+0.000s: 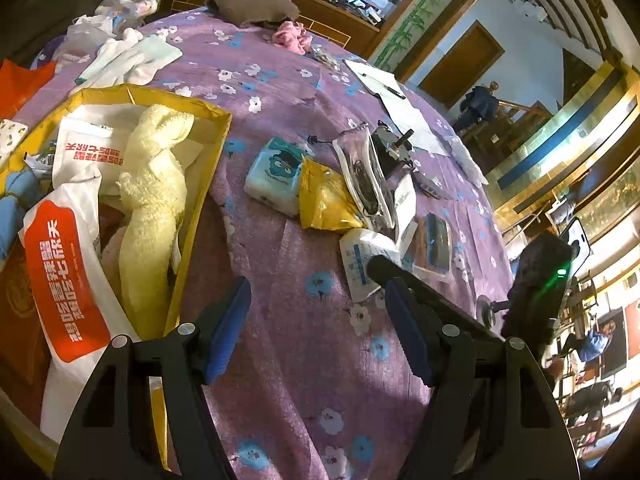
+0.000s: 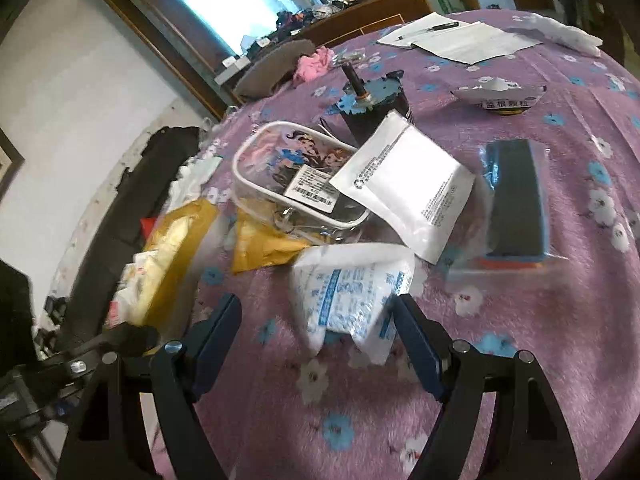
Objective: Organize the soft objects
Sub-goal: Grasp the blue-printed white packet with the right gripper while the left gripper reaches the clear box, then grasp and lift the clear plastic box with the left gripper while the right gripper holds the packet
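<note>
A round table under a purple fleecy cloth (image 1: pixel 304 208) printed with blue and white flowers, in a bright wood-trimmed room.

Daylight is glaring through a wide dark-wood-framed window (image 2: pixel 240 4) beyond the table's far edge, a plain white wall (image 2: pixel 72 92) is running along the left, and a brown wooden door (image 1: pixel 464 64) is standing closed in a pale blue wall (image 1: pixel 524 40).

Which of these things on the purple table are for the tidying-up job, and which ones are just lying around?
For the job:
yellow box
fluffy cream towel already in the box
white-and-blue soft pack in front of the open right gripper
blue tissue pack

Just lying about:
papers with a pen
small motor
cartoon pencil case
</note>
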Available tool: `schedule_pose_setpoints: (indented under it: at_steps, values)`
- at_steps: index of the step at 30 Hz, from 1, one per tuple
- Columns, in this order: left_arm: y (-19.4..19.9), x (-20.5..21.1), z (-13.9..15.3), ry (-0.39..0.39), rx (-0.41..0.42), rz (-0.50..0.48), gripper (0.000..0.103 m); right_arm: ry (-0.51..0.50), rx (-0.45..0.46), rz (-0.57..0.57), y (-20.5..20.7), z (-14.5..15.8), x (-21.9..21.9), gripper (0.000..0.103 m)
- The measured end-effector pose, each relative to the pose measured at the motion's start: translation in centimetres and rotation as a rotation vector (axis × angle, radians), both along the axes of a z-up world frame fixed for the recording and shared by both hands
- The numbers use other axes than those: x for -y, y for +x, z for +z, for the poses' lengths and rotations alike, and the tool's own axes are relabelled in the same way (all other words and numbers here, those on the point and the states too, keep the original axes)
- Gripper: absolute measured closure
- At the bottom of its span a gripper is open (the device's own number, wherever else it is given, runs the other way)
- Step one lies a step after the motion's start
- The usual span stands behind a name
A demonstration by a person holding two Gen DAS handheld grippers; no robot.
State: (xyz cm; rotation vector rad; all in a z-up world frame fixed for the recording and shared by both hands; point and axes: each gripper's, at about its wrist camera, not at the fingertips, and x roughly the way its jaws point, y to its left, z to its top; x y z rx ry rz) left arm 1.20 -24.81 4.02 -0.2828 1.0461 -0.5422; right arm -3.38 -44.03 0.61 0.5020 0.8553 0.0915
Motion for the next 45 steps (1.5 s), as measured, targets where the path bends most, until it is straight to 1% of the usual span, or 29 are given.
schedule_pose_setpoints:
  at_steps: [1,3,4,5,8,10,14,20,25,31,35,39,41,42,43,44,45]
  values:
    - [0.1,-0.1,0.1,-0.001,0.001,0.001,0.033,-0.009,0.004,-0.006,0.1,-0.1,0.0,0.026]
    - [0.3,-0.2,0.4,-0.004,0.006,0.007,0.033,-0.026,0.005,-0.023,0.2,-0.1,0.0,0.040]
    - [0.6,-0.2,0.6,-0.006,0.007,0.013,0.033,-0.046,-0.002,-0.034,0.2,-0.2,0.0,0.051]
    - [0.8,-0.2,0.7,-0.009,0.006,0.016,0.033,-0.061,-0.008,-0.041,0.2,-0.3,0.0,0.056]
    - [1.5,-0.1,1.0,-0.022,0.000,0.014,0.033,-0.070,-0.014,-0.027,0.1,-0.2,0.0,0.064]
    - [2.0,0.1,1.2,-0.023,-0.008,0.017,0.033,-0.080,-0.016,-0.019,-0.1,0.1,-0.2,0.067]
    - [2.7,0.4,1.5,-0.028,-0.020,0.010,0.033,-0.072,-0.002,0.000,-1.8,0.5,0.2,0.068]
    - [4.1,1.3,1.3,-0.029,-0.052,0.019,0.033,-0.130,0.059,-0.044,-3.9,1.5,1.0,0.068]
    - [5.9,2.8,1.0,-0.009,-0.066,0.010,0.033,-0.107,0.067,-0.045,-3.7,1.2,1.4,0.068]
    - [8.1,4.5,-0.4,-0.008,-0.128,0.002,0.033,-0.107,0.064,-0.023,-3.4,1.1,1.0,0.068]
    - [8.5,5.3,-0.2,-0.023,-0.122,0.002,0.033,-0.108,0.074,-0.049,-3.6,1.1,1.2,0.068]
    - [9.7,6.2,-0.1,-0.016,-0.121,0.018,0.033,-0.098,0.082,-0.063,-3.8,1.2,1.4,0.068]
    - [10.1,6.7,0.0,-0.035,-0.121,0.011,0.033,-0.100,0.087,-0.064,-3.9,1.2,1.4,0.067]
    - [10.0,7.0,0.2,-0.042,-0.113,0.009,0.036,-0.099,0.090,-0.065,-4.0,1.2,1.4,0.067]
    - [10.0,7.1,0.3,-0.046,-0.106,0.010,0.041,-0.098,0.093,-0.066,-4.0,1.3,1.4,0.067]
    - [9.8,7.4,0.3,-0.050,-0.101,0.003,0.057,-0.097,0.094,-0.067,-4.2,1.3,1.4,0.067]
    - [9.8,7.7,0.1,-0.044,-0.102,-0.003,0.068,-0.097,0.095,-0.067,-4.2,1.3,1.4,0.067]
